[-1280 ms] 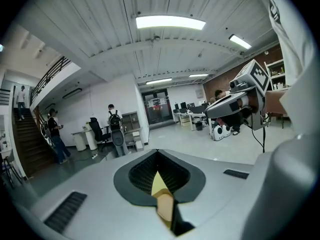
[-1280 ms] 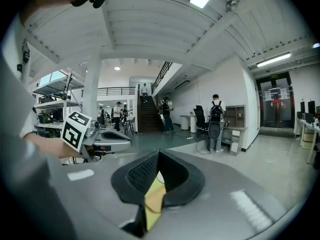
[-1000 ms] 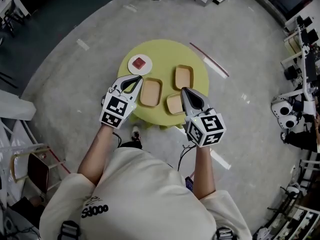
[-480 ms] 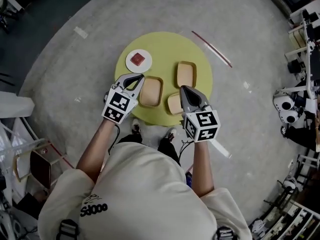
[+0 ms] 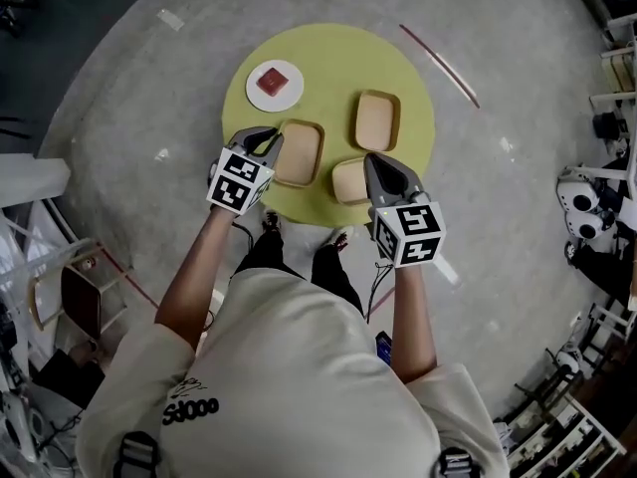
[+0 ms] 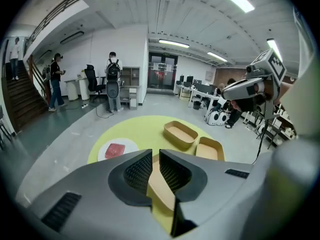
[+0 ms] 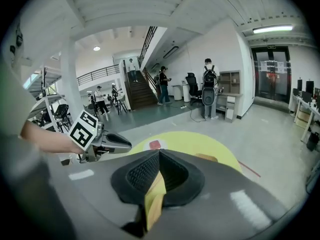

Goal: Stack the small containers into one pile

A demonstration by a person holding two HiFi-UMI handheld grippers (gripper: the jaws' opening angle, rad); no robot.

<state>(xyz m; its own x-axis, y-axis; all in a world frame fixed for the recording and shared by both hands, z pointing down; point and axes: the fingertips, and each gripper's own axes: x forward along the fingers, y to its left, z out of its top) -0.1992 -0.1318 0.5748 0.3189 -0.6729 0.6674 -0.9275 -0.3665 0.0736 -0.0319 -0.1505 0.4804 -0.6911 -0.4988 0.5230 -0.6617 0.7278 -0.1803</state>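
Three tan containers lie apart on the round yellow-green table (image 5: 328,63): one near left (image 5: 300,153), one far right (image 5: 377,119), one near right (image 5: 349,180). My left gripper (image 5: 267,139) hangs at the left rim of the near-left container (image 6: 159,184). Its jaws have just been opening; a narrow gap shows, with nothing gripped (image 6: 155,156). My right gripper (image 5: 374,160) hovers by the right edge of the near-right container, jaws shut and empty (image 7: 159,153). The other two containers (image 6: 180,134) (image 6: 210,149) show past the left jaws.
A white plate (image 5: 275,84) with a red piece sits at the table's far left. A red strip (image 5: 439,51) lies on the grey floor beyond. Several people stand far off in the room (image 6: 113,79). Equipment lines the right side (image 5: 587,187).
Both grippers have come down toward the table's near edge. The left one now sits lower beside the near-left container, and the right one has closed in on the near-right container.
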